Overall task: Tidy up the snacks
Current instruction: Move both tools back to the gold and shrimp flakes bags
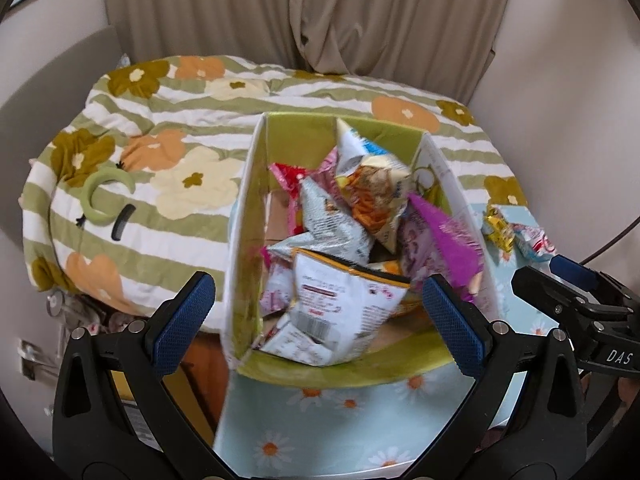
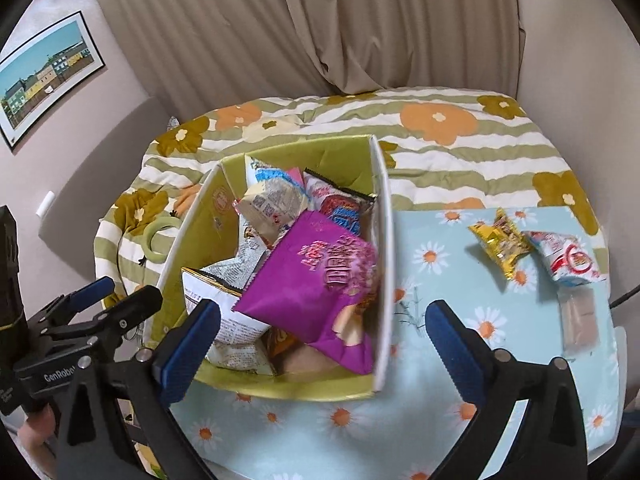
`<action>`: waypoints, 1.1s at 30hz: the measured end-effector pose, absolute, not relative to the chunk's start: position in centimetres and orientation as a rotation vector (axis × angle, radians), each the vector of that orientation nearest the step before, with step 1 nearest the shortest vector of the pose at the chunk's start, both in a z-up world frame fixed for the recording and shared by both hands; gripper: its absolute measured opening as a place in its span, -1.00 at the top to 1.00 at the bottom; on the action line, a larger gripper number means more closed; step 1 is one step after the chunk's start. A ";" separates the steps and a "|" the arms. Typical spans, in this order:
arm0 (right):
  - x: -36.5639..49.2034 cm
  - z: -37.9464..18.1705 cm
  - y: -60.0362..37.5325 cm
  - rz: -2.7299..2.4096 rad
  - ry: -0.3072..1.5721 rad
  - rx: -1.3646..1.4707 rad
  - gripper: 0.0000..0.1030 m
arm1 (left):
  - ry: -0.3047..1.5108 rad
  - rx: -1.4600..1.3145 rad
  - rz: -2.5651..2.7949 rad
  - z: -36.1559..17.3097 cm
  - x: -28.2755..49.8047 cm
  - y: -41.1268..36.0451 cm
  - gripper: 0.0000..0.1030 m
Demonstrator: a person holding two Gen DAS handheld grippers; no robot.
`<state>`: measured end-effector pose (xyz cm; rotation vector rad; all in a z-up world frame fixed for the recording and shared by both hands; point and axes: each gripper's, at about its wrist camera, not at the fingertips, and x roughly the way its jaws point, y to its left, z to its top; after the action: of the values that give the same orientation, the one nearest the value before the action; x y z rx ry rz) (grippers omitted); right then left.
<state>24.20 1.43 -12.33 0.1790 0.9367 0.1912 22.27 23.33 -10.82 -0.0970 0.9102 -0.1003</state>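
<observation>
Yellow packet (image 2: 501, 245) (long axis toward 11 o'clock) lies at 1 o'clock from the empty, spread right gripper (image 2: 322, 334), nearer than the equally spread left gripper (image 1: 318, 312).

Beige curtains (image 2: 320, 28) hang behind a flower-quilted bed (image 1: 168, 132); a framed picture (image 2: 44, 72) hangs on the wall.

A home bedroom: a floral duvet (image 1: 160, 160) on the bed, beige curtains (image 2: 320, 28), a framed picture (image 2: 44, 76).
</observation>
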 end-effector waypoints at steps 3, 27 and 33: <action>23.4 -11.5 -0.1 0.199 0.922 0.154 -0.98 | 0.889 -0.098 -0.104 -9.8 21.5 21.7 -0.99; 17.9 -10.3 -22.4 -0.002 0.886 0.104 -0.98 | 0.868 -0.005 -0.299 -9.2 20.9 -2.7 -0.99; 18.8 -12.6 -26.1 -0.017 0.931 0.103 -0.98 | 0.931 0.056 -0.324 -11.6 24.0 -6.8 -0.99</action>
<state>18.83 -26.08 -12.64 0.1029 0.9312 -0.0172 24.02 -6.82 -11.58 0.0561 0.9307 -0.3239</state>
